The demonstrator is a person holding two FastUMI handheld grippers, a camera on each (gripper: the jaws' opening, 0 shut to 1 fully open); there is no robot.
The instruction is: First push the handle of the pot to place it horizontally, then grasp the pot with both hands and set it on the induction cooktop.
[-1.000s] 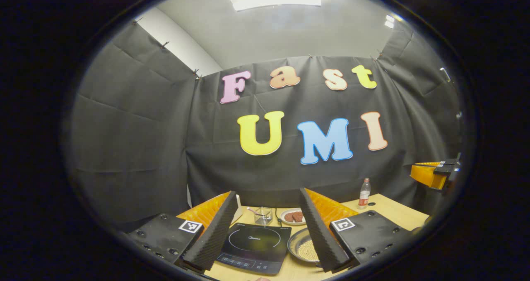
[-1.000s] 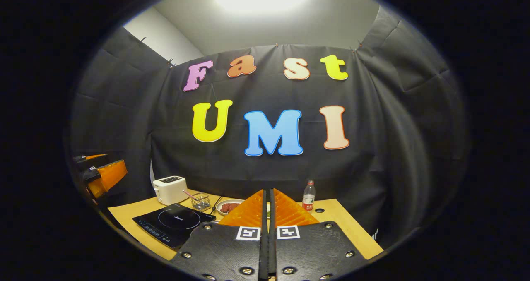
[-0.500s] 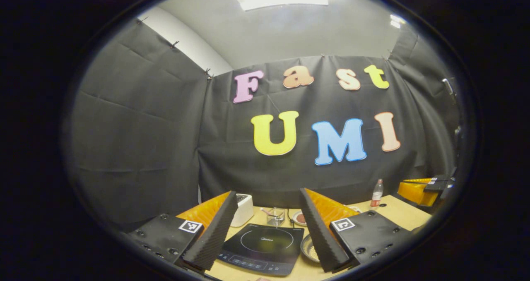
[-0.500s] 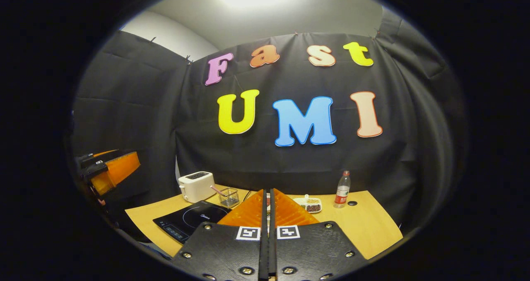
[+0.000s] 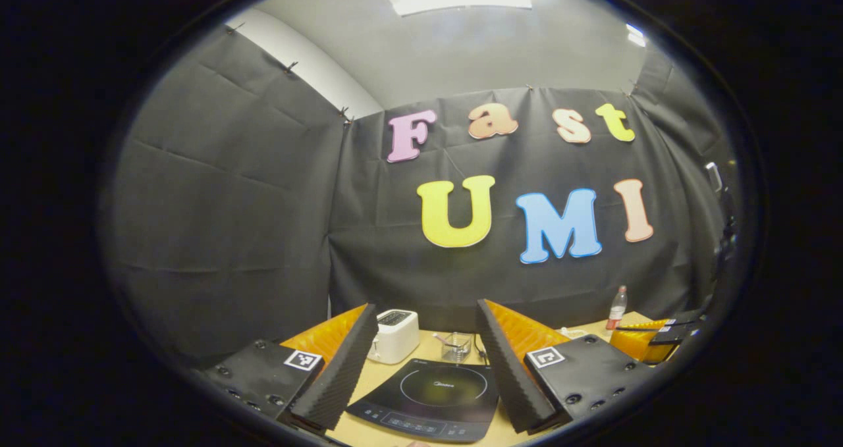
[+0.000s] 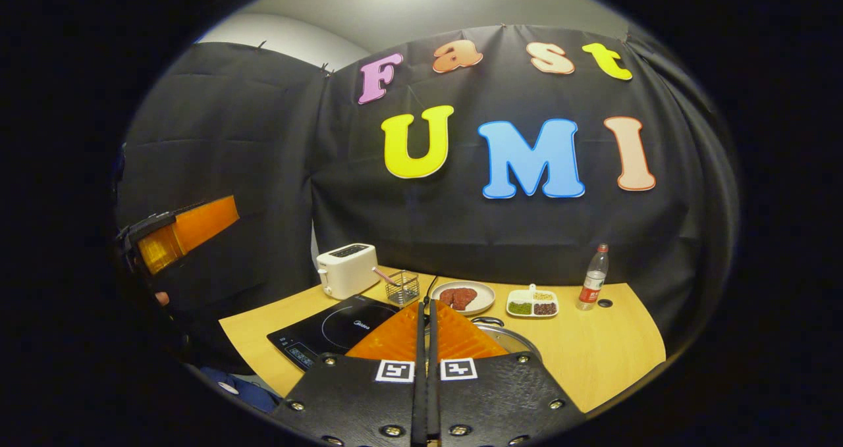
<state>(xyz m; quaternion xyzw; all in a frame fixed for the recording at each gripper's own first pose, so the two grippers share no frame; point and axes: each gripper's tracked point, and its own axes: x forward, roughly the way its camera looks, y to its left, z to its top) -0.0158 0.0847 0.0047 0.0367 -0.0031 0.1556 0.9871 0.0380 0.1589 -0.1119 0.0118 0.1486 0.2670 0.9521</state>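
Since the earlier frames the right gripper (image 6: 425, 315) has tipped downward, bringing the pot (image 6: 510, 340) into its view: it sits on the table (image 6: 612, 341) just right of the induction cooktop (image 6: 332, 328), mostly hidden, handle direction indeterminate. Right fingers pressed together, empty. Left gripper (image 5: 428, 355) spread wide, held level above the cooktop's near edge.

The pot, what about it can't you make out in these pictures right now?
- Pot, right gripper view: mostly hidden behind the right gripper; a strip of rim shows.
- Its handle: direction cannot be told, hidden by the same gripper.
- Induction cooktop, left gripper view: right edge hidden behind a finger of the left gripper.
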